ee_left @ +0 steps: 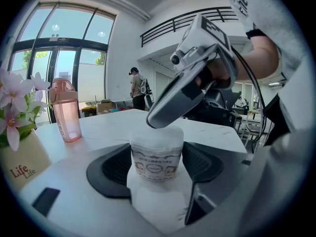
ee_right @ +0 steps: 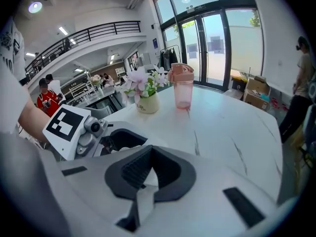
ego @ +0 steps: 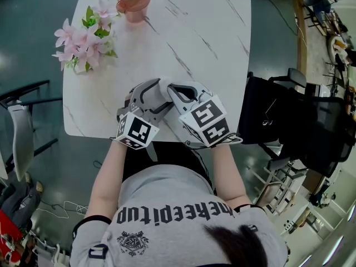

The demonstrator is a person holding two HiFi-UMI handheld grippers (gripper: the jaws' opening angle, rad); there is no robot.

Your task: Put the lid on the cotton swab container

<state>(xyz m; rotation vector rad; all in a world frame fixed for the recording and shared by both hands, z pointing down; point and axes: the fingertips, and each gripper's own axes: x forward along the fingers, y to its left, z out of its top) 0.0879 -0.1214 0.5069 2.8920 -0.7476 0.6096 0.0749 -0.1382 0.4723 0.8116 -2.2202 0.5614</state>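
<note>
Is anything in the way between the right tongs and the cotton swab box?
No, nothing visible. The right tongs touch the top of the cotton swab container, which the left tongs hold. The pink cup and flowers stand far off.

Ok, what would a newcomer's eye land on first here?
The two grippers meeting at the near edge of the white table: the left gripper clamps the cotton swab container, and the right gripper, jaws closed, sits at its top. After that, the pink flowers and pink bottle at the table's far left.
</note>
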